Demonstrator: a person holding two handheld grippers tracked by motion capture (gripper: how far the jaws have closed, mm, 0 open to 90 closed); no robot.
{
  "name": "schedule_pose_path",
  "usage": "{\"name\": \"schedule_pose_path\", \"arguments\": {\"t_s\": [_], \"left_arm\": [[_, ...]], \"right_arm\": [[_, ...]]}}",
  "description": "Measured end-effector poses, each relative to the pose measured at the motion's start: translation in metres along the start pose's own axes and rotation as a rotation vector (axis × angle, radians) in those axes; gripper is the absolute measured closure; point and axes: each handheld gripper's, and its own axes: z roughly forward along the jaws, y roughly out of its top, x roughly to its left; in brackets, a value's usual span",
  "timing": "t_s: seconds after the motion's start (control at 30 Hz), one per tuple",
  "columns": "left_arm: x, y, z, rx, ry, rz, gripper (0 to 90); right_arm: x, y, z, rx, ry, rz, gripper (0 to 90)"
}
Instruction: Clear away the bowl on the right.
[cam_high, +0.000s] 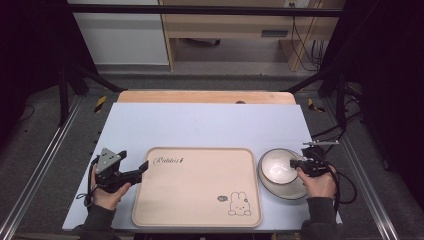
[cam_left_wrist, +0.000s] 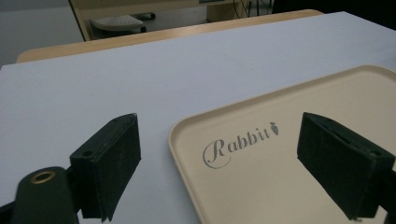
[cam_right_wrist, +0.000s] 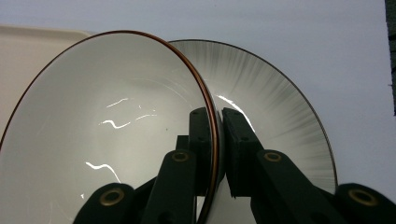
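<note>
High cam overhead; gripper cams close, both share tray (cam_high: 197, 186).

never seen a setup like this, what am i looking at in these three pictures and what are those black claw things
A person sits at a pale blue table holding a black two-jaw gripper in each hand. One camera looks down from above; one rides on each gripper.

The left gripper is open, its jaws either side of the near corner of a beige rectangular tray printed "Rabbit".

The right gripper is shut on the rim of a white bowl with a brown edge, which sits in a second bowl, grey-streaked.
</note>
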Motion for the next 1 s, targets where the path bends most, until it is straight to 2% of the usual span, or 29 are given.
{"name": "schedule_pose_path", "arguments": {"t_s": [0.27, 0.67, 0.7, 1.0], "left_arm": [[-0.001, -0.001, 0.001, 0.005, -0.002, 0.004, 12.9], [-0.001, -0.001, 0.002, 0.009, -0.003, 0.004, 12.9], [-0.001, -0.001, 0.002, 0.008, -0.003, 0.004, 12.9], [-0.001, -0.001, 0.002, 0.011, -0.003, 0.002, 12.9]], "right_arm": [[0.001, 0.0, -0.003, 0.0, -0.016, -0.004, 82.3], [0.0, 0.0, -0.008, -0.021, -0.004, 0.008, 82.3], [-0.001, 0.0, -0.008, -0.025, -0.006, -0.002, 82.3], [0.0, 0.001, -0.016, -0.062, 0.012, 0.007, 82.2]]}}
